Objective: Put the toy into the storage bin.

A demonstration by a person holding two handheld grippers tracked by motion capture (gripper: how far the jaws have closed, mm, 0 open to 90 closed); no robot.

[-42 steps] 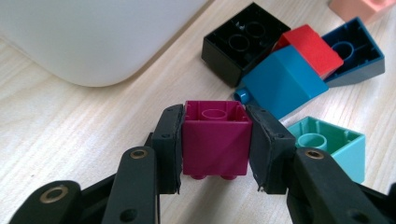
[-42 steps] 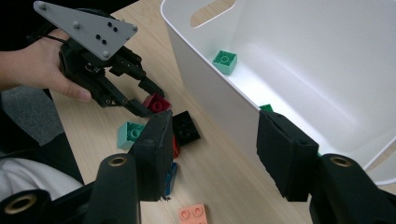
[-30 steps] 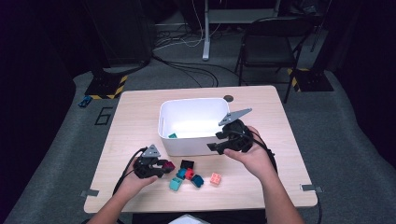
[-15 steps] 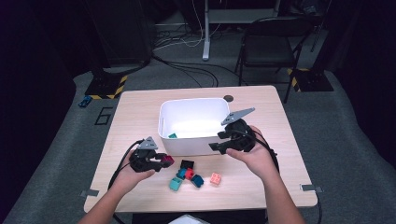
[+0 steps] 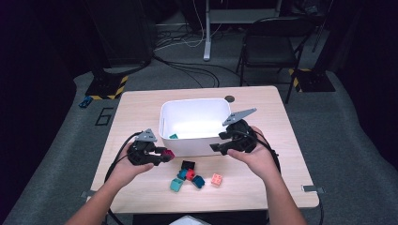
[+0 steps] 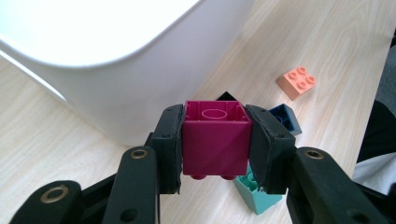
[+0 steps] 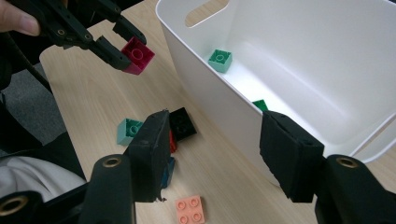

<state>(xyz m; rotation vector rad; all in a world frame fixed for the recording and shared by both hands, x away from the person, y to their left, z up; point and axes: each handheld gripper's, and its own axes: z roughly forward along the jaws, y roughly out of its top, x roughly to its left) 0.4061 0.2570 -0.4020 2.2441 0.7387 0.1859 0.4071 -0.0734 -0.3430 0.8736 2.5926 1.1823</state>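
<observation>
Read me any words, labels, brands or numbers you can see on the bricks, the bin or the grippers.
None can be read: the magenta brick in the left gripper, the white bin, the loose peach brick and the right gripper carry no visible print.

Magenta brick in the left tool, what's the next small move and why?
Probably carry it over the white bin's rim and let go. The left tool grips the magenta brick clear of the table, just beside the bin wall, and green bricks already lie inside.
</observation>
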